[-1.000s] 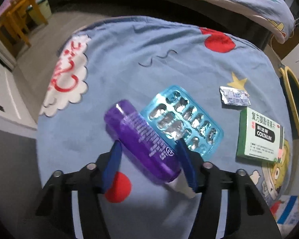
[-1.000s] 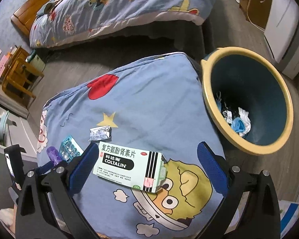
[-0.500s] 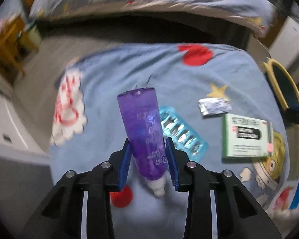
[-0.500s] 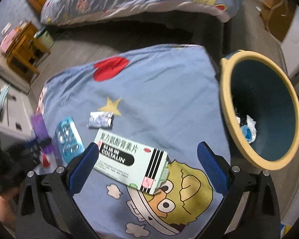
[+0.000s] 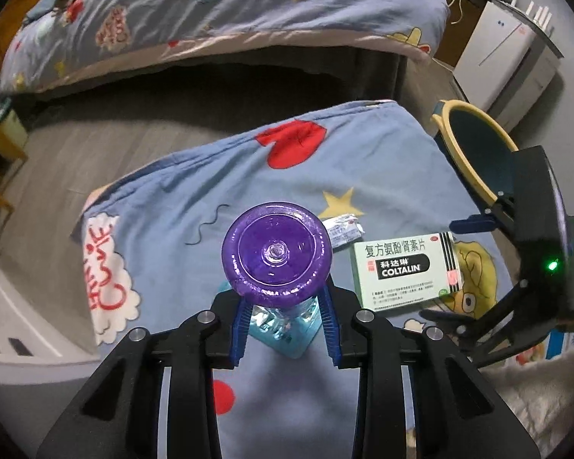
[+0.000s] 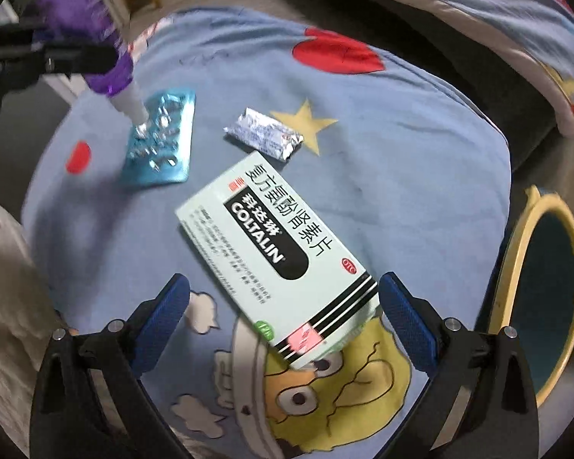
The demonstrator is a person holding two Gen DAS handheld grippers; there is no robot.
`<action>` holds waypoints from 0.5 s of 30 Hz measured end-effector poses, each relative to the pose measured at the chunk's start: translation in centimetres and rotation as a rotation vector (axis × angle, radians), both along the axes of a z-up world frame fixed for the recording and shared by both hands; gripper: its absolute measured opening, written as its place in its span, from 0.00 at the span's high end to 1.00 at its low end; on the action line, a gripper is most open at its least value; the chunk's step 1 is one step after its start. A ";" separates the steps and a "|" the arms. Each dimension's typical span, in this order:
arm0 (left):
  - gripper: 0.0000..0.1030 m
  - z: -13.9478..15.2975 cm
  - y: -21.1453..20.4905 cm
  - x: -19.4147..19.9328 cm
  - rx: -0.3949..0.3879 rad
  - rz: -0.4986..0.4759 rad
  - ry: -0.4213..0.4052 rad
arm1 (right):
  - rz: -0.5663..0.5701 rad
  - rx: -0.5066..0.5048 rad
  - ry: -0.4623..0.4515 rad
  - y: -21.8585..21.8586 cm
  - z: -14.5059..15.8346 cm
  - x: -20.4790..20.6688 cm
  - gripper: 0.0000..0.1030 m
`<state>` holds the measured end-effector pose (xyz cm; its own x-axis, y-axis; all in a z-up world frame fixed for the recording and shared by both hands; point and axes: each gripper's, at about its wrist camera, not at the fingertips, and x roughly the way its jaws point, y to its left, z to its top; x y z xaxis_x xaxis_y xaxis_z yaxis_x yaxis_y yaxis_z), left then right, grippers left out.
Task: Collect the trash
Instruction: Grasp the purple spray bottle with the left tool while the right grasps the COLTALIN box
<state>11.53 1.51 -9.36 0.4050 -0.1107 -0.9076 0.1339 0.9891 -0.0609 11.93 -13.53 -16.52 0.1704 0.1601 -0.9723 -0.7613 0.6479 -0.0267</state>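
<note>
My left gripper (image 5: 285, 306) is shut on a purple bottle (image 5: 277, 256), lifted off the blue cartoon cloth (image 5: 195, 199), base toward the camera and white nozzle pointing down. Under it lies a blue blister pack (image 6: 160, 145). A crumpled foil sachet (image 6: 264, 135) rests by the yellow star. My right gripper (image 6: 283, 283) stands open low over the near end of the green-white Coltalin box (image 6: 275, 252), one finger on each side, not touching it.
A yellow-rimmed blue bin (image 6: 516, 252) stands on the floor just right of the cloth-covered surface. A bed (image 5: 210, 19) with a cartoon quilt runs along the back. A white cabinet (image 5: 505, 57) is at the far right, and wooden furniture at the far left.
The left gripper closed on the purple bottle and lifted it off the cloth, tipping it upright. The right gripper rolled and came down over the box, which now lies diagonally between its fingers.
</note>
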 end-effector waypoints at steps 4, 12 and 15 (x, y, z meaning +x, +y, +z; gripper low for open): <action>0.67 -0.6 0.1 0.6 -0.025 0.001 0.005 | 0.034 -0.012 0.000 1.0 -1.1 0.4 0.06; 0.67 -1.2 0.1 1.3 -0.037 -0.002 0.018 | -0.024 -0.040 0.051 1.3 -3.2 2.1 0.06; 0.67 -1.2 0.3 1.4 -0.039 0.002 0.018 | -0.058 -0.038 0.044 1.0 -3.1 2.6 0.15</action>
<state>12.94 1.84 -10.52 0.3888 -0.1455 -0.9098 0.1304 0.9862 -0.1020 14.57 -12.53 -19.58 0.1353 0.1142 -0.9842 -0.7238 0.6898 -0.0195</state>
